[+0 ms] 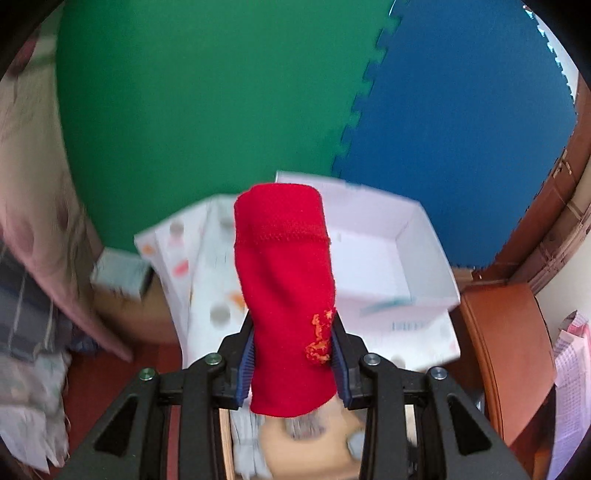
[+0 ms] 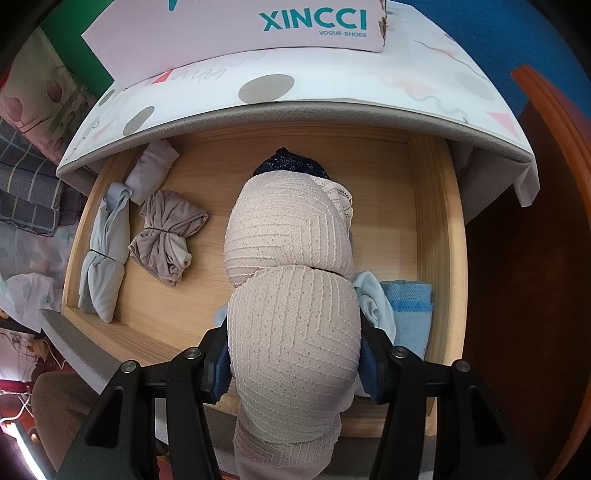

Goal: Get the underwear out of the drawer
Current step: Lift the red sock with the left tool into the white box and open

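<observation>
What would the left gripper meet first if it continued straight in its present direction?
Probably the open white box: it lies directly beyond the red underwear that the left gripper holds. The view is blurred, so depth is uncertain.

In the left wrist view the white box (image 1: pixel 399 236) and the patterned top (image 1: pixel 207 266) under it are smeared by motion, so the print on them cannot be read, and the rolled red garment (image 1: pixel 284 295) hides the middle of both. The things below that roll, at the bottom edge, are a blur of tan and grey. In the right wrist view the cream knitted bundle (image 2: pixel 291 332) covers most of the dark blue item (image 2: pixel 288 164) behind it and the near middle of the drawer (image 2: pixel 432 221); its lower end runs off the bottom edge. The shoe box (image 2: pixel 236 26) is cut off at the top
</observation>
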### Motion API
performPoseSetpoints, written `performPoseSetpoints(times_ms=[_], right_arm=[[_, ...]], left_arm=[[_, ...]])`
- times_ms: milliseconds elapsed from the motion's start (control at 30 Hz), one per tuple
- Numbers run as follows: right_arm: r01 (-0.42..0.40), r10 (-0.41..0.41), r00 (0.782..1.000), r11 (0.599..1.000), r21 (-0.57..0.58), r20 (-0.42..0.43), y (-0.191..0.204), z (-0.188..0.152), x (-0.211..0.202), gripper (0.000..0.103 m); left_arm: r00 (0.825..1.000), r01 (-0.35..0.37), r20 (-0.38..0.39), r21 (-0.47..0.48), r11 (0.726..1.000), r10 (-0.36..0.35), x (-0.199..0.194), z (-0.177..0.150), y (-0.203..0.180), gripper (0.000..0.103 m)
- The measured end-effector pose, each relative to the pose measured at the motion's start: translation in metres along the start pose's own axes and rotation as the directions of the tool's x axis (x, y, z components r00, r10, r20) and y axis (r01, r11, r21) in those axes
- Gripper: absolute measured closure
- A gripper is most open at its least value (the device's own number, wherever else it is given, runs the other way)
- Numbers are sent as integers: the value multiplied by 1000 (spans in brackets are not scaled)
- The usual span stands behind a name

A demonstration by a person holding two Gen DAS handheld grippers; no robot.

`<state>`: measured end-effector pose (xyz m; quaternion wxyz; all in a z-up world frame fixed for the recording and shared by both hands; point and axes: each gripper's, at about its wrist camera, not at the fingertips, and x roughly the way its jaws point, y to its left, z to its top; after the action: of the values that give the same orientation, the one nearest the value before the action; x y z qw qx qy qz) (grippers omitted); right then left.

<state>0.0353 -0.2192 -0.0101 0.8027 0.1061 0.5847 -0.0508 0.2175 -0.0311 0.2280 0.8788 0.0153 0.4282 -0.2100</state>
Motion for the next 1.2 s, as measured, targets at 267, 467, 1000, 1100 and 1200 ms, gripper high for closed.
performPoseSetpoints(times_ms=[267, 467, 1000, 1100, 1200], right_arm=[[7, -7, 1000, 1000, -11, -5, 3, 1, 1, 51], [-9, 9, 1000, 1000, 3, -3, 0, 2, 0, 51], [-20, 20, 1000, 1000, -4, -8, 0, 2, 0, 50], [-25, 25, 1000, 1000, 0, -7, -1, 2, 0, 50], [-31, 31, 999, 999, 7, -6, -2, 2, -1, 50]], left_arm=[[999, -3, 34, 15, 1000, 2, 39, 75, -6, 68], [999, -21, -27, 70, 997, 23, 101, 88, -26, 68], [963, -127, -225, 103, 986, 148, 173, 42, -26, 68], [957, -140, -242, 106, 985, 162, 169, 35, -26, 68], [952, -150, -253, 111, 982, 174, 166, 26, -26, 68]])
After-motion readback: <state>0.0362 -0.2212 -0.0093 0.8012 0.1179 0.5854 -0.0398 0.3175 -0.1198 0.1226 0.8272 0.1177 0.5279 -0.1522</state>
